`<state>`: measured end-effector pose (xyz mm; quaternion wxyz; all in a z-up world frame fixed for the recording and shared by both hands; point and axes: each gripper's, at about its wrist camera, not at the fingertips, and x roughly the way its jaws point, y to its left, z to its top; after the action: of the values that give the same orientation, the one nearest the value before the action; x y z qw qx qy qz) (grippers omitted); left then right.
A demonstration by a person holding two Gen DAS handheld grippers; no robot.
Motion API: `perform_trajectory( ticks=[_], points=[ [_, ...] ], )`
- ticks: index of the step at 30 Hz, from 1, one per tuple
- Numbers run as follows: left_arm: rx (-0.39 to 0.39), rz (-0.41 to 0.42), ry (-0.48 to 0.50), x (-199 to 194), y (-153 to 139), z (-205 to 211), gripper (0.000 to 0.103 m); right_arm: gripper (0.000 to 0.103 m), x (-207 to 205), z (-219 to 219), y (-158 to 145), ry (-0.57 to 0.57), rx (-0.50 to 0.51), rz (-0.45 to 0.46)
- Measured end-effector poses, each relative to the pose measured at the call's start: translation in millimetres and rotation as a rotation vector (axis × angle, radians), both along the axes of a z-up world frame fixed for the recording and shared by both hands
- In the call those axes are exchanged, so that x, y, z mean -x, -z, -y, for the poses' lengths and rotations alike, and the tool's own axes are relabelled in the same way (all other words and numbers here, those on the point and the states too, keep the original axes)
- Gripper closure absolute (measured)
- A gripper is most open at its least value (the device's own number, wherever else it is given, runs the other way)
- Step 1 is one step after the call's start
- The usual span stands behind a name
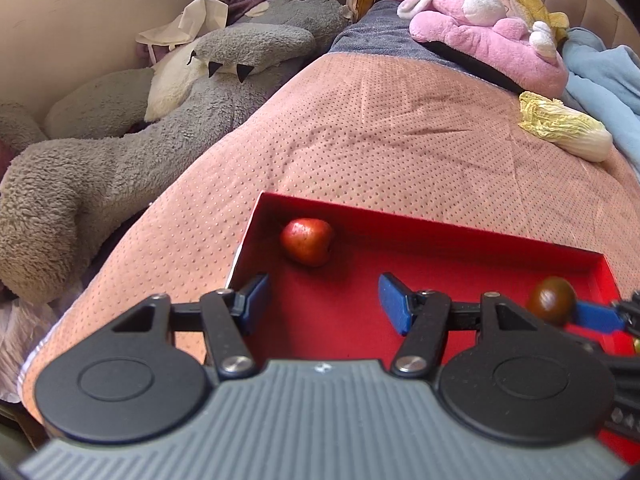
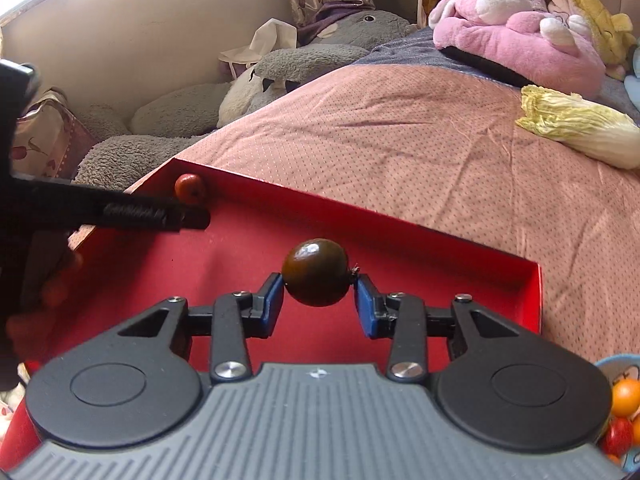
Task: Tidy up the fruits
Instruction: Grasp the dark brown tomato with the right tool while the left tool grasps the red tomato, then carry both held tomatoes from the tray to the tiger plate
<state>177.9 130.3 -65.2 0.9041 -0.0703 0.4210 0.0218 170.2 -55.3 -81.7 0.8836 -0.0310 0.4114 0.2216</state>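
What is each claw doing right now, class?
Left claw: open, holding nothing.
Right claw: closed on the dark fruit.

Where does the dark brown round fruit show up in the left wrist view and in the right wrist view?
Left wrist view: dark brown round fruit at the right edge, over the red tray, against a blue pad of the right gripper.
Right wrist view: same fruit at centre, pinched between the right gripper pads.
Shared landmark: pale cabbage on the pink bedspread, upper right.
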Motion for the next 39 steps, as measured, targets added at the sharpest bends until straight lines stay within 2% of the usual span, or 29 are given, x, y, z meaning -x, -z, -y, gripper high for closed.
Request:
perform_trajectory(
  ticks=[5, 8, 11, 13, 18, 25, 39],
  points=[
    [-0.087, 0.009, -0.001, -18.8, 6.7, 13.2, 0.041, 0.058, 29.0, 16.6, -1.9, 0.007, -0.013, -0.016],
    [-0.112, 0.022, -0.009, -18.7, 8.9, 16.5, 0.042, 0.058, 41.1, 22.1, -5.9, 0.005, -0.016, -0.007],
    [-0.131, 0.028, -0.01, -19.1, 9.3, 17.0, 0.052, 0.058, 48.4, 28.5, -7.8, 0.013, -0.03, -0.006],
    [-0.134, 0.032, -0.008, -18.6, 8.5, 17.6, 0.067, 0.058, 51.7, 32.5, -7.9, 0.017, -0.032, -0.007],
    [-0.148, 0.035, -0.014, -14.8, 6.4, 22.6, 0.068, 0.058, 58.5, 38.0, -14.0, 0.02, -0.038, 0.006],
    [-0.12, 0.031, 0.0, 8.1, -1.2, 32.0, 0.068, 0.058, 70.3, 43.5, -23.7, 0.02, -0.051, 0.019],
    [-0.077, 0.021, -0.04, 52.9, -11.2, 36.1, 0.068, 0.058, 102.1, 48.0, -43.0, 0.004, -0.084, 0.05]
  ],
)
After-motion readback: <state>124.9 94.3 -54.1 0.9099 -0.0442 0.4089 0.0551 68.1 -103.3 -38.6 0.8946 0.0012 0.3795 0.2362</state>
